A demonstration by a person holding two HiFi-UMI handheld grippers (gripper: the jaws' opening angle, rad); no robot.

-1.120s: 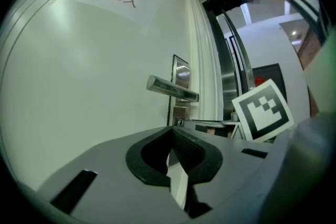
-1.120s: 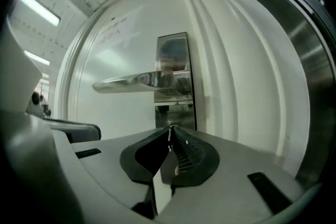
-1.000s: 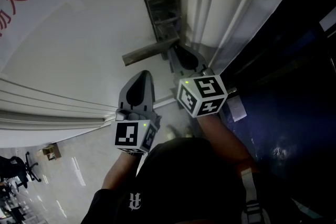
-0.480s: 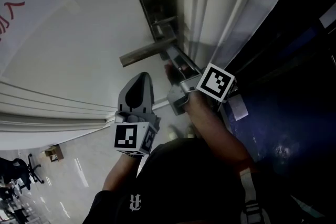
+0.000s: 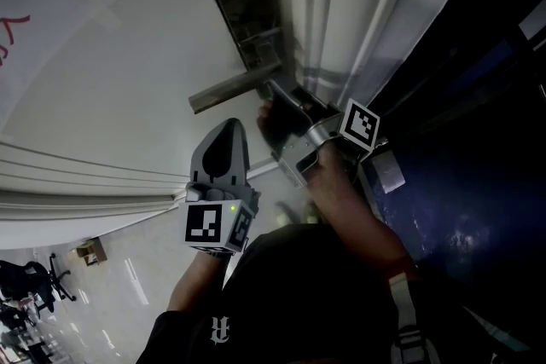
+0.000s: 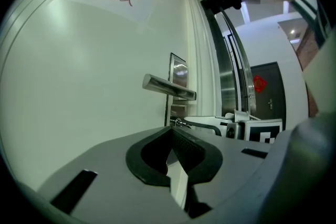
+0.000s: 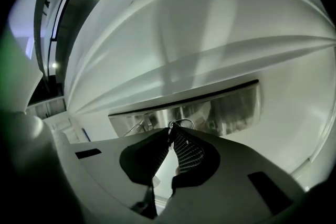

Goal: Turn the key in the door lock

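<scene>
White door (image 5: 128,81) is filling most of each view, with a paper notice taped on it and a steel lock plate (image 5: 243,8) sitting close to the door's edge by the frame. The handle (image 5: 230,89) is sticking out level from this plate. The key (image 6: 178,123) is sitting in the lock at the lower end of the plate, just under the handle.

The right gripper (image 5: 271,89) is pinching the key between closed jaws, and only the small wire ring is showing past the tips. It is lying rolled over on its side, so the plate is running crosswise in its own view. I am judging that the turn is under way, but I cannot tell whether the bolt is already thrown.

The left gripper (image 5: 226,128) is hanging apart from the lock, lower on the door, with its jaws together and nothing between them.

To do the turn well, the wrist should be rolling about the key's own line, not pushing sideways, with a firm pinch, and stopping when the lock is resisting.
</scene>
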